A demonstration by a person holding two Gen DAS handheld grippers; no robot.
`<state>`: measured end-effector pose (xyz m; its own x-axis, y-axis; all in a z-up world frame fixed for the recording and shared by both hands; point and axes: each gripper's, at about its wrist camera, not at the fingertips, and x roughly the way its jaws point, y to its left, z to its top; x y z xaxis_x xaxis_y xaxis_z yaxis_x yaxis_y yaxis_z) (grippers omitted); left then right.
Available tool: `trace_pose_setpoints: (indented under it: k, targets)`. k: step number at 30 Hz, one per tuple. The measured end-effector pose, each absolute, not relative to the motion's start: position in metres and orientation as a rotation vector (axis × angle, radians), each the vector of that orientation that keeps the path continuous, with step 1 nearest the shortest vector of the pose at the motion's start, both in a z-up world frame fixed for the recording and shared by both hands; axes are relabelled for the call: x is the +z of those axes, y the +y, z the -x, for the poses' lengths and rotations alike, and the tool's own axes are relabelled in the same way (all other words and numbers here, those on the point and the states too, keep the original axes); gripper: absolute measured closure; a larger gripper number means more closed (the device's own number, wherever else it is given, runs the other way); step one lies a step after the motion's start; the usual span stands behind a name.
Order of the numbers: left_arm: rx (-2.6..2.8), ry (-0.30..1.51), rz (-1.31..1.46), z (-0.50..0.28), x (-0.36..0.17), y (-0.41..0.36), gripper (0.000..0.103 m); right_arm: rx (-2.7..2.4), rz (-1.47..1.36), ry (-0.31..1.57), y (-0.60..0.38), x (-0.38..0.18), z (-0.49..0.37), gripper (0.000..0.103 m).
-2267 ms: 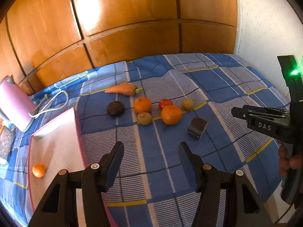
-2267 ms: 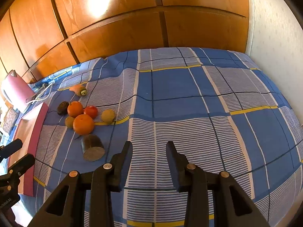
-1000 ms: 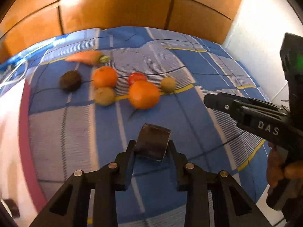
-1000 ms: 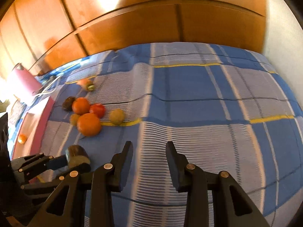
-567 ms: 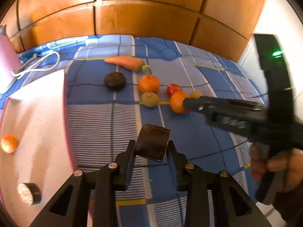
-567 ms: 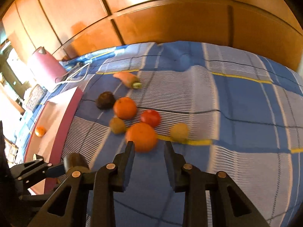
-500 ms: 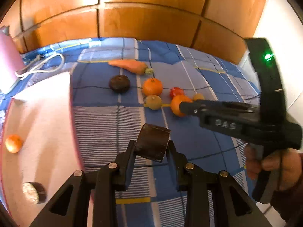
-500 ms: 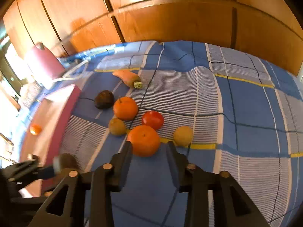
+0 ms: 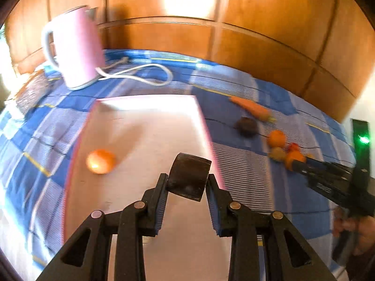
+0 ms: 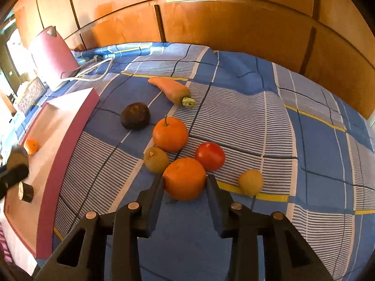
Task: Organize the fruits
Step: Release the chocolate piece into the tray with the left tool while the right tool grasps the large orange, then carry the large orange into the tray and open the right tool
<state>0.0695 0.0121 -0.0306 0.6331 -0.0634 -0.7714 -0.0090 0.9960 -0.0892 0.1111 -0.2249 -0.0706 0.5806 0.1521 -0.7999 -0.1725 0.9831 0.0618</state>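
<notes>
My left tongs [image 9: 187, 182] are clamping the dark cylinder [image 9: 188, 179] above the pink tray [image 9: 150, 117]; my right tongs [image 10: 184, 182], closing, are straddling the big orange [image 10: 184, 178], kiwi [image 10: 155, 159] at ten o'clock.

Bare pink tray surface [image 9: 150, 121] lies open ahead of the left fingers [image 9: 161, 187], only a small round orange fruit [image 9: 100, 161] sitting off to their left.

Blue cloth [image 10: 316, 140] checked with white stripes, dark lines and yellow bands. Pink tray [image 10: 70, 126] with a paler floor. Pink kettle [image 9: 77, 49] with a white handle and white cord [image 9: 145, 70]. Two oranges [image 10: 184, 178], orange; carrot [image 10: 172, 90], orange with a green end; tomato [image 10: 210, 156], red. Dark brown block [image 9: 189, 179]. Brown wooden panels [image 10: 234, 23] behind.
</notes>
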Motion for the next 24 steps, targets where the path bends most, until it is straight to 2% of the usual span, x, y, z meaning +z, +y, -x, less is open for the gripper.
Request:
trace_pose_setpoints:
  k: [6, 13, 20, 24]
  targets:
    - [0.01, 0.847, 0.094, -0.058, -0.025, 0.025, 0.069, 0.2, 0.027, 0.935, -0.22, -0.07, -0.102, 0.068]
    - [0.013, 0.79, 0.075, -0.043, -0.01, 0.028, 0.061, 0.224, 0.027, 0.939, -0.21, -0.069, -0.091, 0.068]
    - [0.024, 0.739, 0.038, -0.027, 0.0, 0.03, 0.06, 0.284, 0.014, 0.931, -0.191, -0.064, -0.078, 0.068]
    - [0.046, 0.702, 0.036, -0.017, 0.008, 0.036, 0.054, 0.349, 0.019, 0.91, -0.172, -0.053, -0.07, 0.068]
